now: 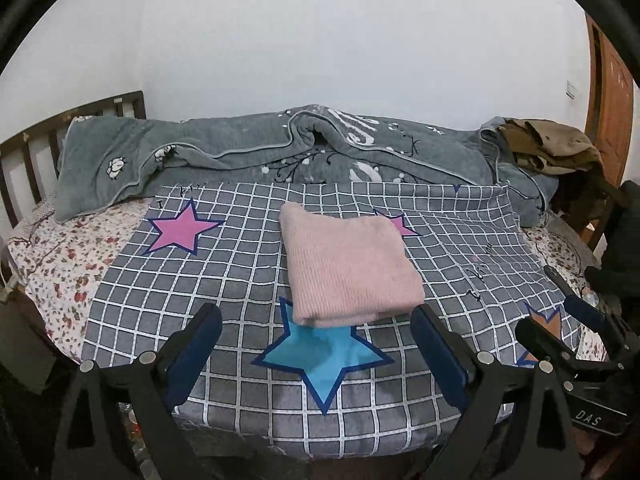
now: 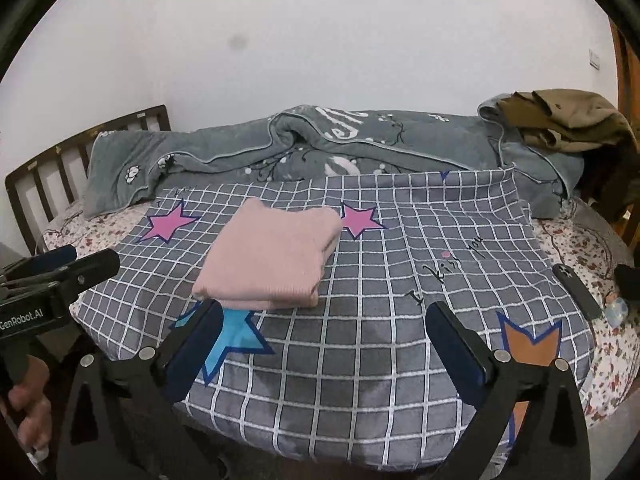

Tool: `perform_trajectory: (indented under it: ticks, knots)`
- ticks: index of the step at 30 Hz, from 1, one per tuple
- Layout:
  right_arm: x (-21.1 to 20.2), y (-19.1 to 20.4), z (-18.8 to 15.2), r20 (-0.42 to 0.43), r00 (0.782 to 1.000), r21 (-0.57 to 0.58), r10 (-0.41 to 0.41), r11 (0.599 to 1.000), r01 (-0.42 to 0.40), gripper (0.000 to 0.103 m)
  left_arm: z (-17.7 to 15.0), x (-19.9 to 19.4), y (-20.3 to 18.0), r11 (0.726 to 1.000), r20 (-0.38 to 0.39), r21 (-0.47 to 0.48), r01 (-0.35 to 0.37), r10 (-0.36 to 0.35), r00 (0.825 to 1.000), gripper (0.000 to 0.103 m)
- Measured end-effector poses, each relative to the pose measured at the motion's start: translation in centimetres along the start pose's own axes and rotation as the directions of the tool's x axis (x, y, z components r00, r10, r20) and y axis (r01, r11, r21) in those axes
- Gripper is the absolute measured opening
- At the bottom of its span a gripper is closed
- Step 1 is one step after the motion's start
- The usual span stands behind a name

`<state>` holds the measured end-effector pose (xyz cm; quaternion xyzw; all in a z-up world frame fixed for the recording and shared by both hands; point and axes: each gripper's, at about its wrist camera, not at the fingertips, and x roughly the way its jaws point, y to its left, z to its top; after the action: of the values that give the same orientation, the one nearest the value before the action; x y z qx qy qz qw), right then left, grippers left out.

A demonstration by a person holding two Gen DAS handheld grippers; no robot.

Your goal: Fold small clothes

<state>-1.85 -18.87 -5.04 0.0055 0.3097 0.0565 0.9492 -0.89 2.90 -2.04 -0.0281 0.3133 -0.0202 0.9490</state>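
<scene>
One pink sweater [image 1: 350,266], folded into a thick square, lies on the checked sheet [image 1: 224,280] just ahead of both tongs, touching neither. Two tongs: the left tongs [image 1: 316,326] stand spread wide with nothing between the jaws, the sweater's near edge just beyond them; the right tongs [image 2: 326,322] are likewise spread and empty, the sweater ahead and to their left. On the sheet, two pink stars, one blue star [image 1: 324,354] partly under the sweater, and one orange star. One grey blanket [image 1: 248,148] is bunched far beyond. One brown garment [image 2: 568,120] lies far right. One phone [image 2: 576,290] rests right of the right tongs. Nothing lies between tongs and sweater.
</scene>
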Motion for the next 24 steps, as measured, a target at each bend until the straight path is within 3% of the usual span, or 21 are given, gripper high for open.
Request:
perform_trajectory:
  ticks: [24]
  knots:
    - [-1.9,0.1,-0.5,0.015,1.0,0.012,-0.022,1.0,0.022,0.1,-0.3,-1.7,0.0,1.0,0.019,0.003,-0.009,0.009,1.0,0.096]
